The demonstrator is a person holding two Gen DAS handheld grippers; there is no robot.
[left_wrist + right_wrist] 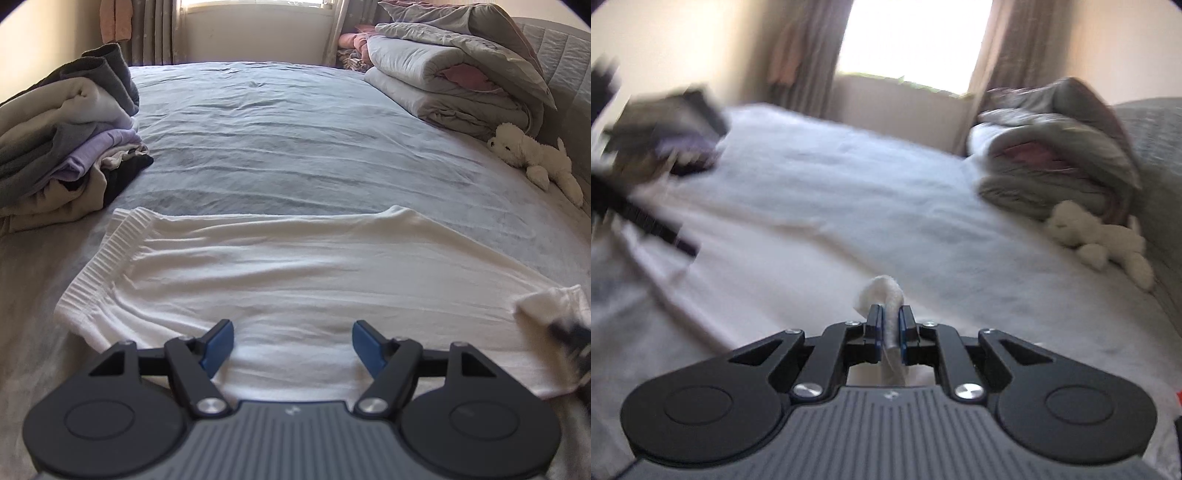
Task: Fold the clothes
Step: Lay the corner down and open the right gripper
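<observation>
A white garment (pixel 288 266) is lying spread flat across the near part of the bed (pixel 280 140), its ribbed waistband (pixel 98 266) pointing left toward a pile of clothes (pixel 70 147). The left gripper (pixel 293 345) is hovering over the garment's near edge with its blue pads (pixel 218 345) standing wide apart and gripping nothing. The right gripper (pixel 890 326) is pinching a bunched bit of white cloth (pixel 882 291) between its closed fingers, the cloth poking out above the tips; in the left wrist view a lifted corner (pixel 546 306) of the garment is showing at the far right next to a dark blur, probably that same gripper, though the smear makes it hard to be sure. Folded bedding (pixel 454 70) is sitting at the far right of the bed, and a white plush toy (pixel 535 158) is lying just in front of it, well apart from the garment
</observation>
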